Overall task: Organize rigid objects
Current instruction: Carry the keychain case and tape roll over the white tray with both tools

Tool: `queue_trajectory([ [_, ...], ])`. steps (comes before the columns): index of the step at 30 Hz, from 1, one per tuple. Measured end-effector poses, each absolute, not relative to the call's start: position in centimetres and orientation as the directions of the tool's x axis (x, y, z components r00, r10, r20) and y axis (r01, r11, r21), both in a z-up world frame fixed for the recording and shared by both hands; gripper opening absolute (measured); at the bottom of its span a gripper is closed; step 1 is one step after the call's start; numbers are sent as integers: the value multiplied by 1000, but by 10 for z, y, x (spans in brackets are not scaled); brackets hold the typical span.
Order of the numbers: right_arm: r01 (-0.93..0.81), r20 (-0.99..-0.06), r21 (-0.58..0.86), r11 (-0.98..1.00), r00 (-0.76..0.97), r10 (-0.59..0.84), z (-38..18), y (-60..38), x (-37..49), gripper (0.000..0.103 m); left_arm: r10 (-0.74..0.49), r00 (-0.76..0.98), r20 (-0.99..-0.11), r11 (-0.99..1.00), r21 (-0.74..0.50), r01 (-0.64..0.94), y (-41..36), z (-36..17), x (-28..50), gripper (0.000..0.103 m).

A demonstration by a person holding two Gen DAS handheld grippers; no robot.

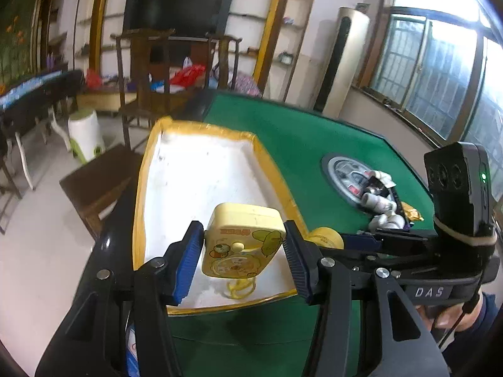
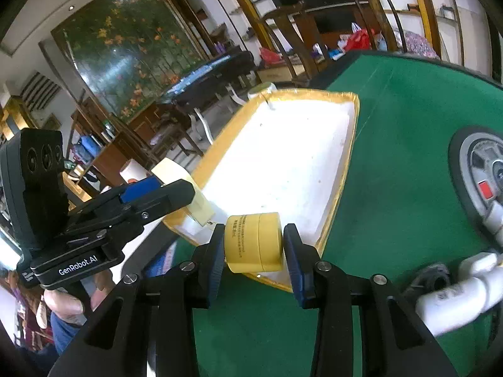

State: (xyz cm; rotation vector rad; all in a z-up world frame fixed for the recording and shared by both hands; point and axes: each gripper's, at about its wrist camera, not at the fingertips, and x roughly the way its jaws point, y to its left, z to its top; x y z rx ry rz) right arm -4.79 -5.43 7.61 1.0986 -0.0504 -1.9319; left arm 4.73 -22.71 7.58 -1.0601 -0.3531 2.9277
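Left wrist view: left gripper (image 1: 243, 248) is clamped on 1 yellow box (image 1: 242, 240), held over the near end of the tray (image 1: 147, 169) at lower centre. Right wrist view: right gripper (image 2: 254, 245) pinches 1 yellow jar (image 2: 254, 242) just above the tray's near corner, lower centre. Step judged: carrying both to the 1 tray; next, lower each onto the white floor, well apart, then release; several white pipe fittings (image 1: 382, 202) wait on the green table (image 1: 298, 138), count unclear.

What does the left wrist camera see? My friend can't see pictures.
The left gripper holds a yellow cartoon box over a white tray with a yellow rim, on a green table.
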Motion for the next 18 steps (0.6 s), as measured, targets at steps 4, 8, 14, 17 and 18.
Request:
queue_trajectory([
  [4,675,-686,416,-609,-206,-698,67,-61,-52,33,94,-747,-658,-970,-231,81,-233,62,38,50],
  [8,682,-705,383,-623,-220,-674,59,-70,-47,33,89,-729,-679,-968,-233,98,-238,50,29,50],
  [14,684,-724,358,-635,-226,-651,46,-82,-47,33,93,-711,-697,-961,-251,120,-250,39,25,50],
  [17,681,-727,363,-636,-221,-651,43,-86,-48,33,111,-705,-700,-957,-267,114,-254,37,21,51],
  [18,680,-725,365,-636,-220,-652,42,-86,-48,33,115,-702,-703,-957,-268,111,-255,38,19,51],
])
